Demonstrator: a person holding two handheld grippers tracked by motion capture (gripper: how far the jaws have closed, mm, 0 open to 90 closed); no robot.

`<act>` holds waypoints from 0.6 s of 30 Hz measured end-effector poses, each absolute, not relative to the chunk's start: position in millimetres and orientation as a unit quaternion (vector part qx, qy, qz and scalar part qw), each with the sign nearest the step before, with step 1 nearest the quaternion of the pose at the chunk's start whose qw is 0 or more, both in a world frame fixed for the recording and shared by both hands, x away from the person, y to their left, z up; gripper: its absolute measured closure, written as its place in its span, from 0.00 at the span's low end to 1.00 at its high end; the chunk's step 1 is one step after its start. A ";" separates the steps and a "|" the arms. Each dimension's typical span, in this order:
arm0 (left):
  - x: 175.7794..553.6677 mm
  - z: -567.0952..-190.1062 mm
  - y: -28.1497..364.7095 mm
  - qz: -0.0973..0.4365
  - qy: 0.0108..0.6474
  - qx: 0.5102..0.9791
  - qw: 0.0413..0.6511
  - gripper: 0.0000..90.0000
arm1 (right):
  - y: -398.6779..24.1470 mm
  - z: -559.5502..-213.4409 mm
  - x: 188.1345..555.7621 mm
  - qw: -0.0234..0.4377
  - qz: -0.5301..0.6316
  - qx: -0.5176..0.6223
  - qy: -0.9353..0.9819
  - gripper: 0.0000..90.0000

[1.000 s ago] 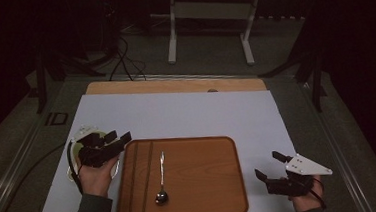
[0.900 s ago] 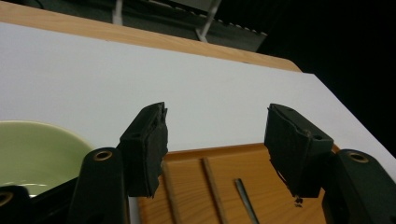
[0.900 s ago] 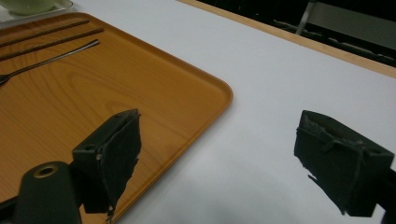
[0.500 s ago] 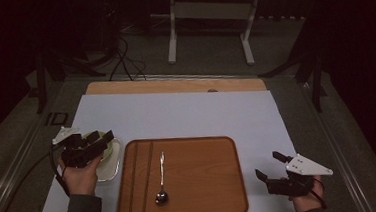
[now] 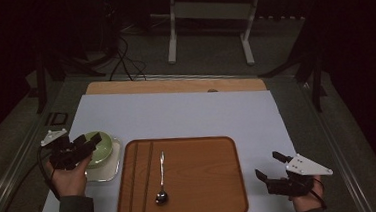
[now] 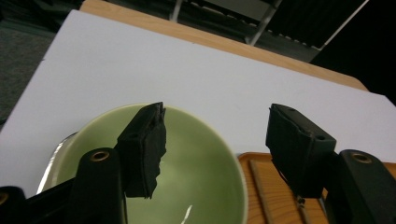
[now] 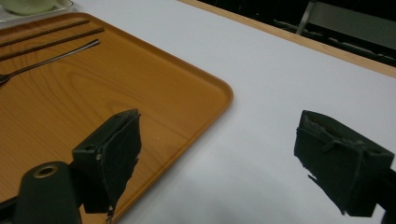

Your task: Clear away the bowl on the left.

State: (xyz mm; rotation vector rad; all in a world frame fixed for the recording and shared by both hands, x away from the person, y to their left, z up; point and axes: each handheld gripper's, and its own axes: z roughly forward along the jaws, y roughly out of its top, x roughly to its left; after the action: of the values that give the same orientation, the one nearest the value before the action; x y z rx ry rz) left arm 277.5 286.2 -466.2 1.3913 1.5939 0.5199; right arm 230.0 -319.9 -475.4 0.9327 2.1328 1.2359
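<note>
The left gripper is shifted left off the tray since the earlier frame; its jaws, just opening, are spread over the bowl, nothing pinched. The bowl is seated upright, mouth up, on a plate just left of the tray. Bare white sheet is seen beyond. The right gripper is spread, right of the tray.

The high view is dim and slightly soft: the white sheet on the desk catches most of the light, while the floor and room behind sink into near black. The two gripper views are brighter, with even light from above and faint soft shadows on the sheet. There the near black jaws blur, and a small glint shows inside the green bowl.
</note>
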 end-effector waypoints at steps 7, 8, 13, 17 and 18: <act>276.7 -470.5 294.6 0.221 0.661 0.558 0.450 0.41 | -320.1 -475.3 230.0 0.250 0.454 0.343 0.783 0.16; 276.5 -471.2 296.2 0.224 0.663 0.558 0.446 0.41 | -320.0 -475.3 230.0 0.250 0.454 0.343 0.783 0.16; 277.4 -475.8 299.7 0.223 0.668 0.558 0.438 0.39 | -320.0 -475.3 229.9 0.250 0.453 0.343 0.784 0.16; 277.8 -480.3 303.7 0.222 0.676 0.556 0.429 0.39 | -320.0 -475.1 229.7 0.250 0.454 0.343 0.783 0.16; 277.7 -481.0 304.5 0.223 0.678 0.556 0.427 0.39 | -320.0 -475.1 229.7 0.250 0.454 0.343 0.783 0.16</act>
State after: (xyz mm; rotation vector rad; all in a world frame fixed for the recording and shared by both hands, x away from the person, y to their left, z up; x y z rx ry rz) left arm 277.7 304.5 -481.0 1.3880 1.6937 0.5575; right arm 229.7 -320.0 -475.1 0.9345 2.1326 1.2358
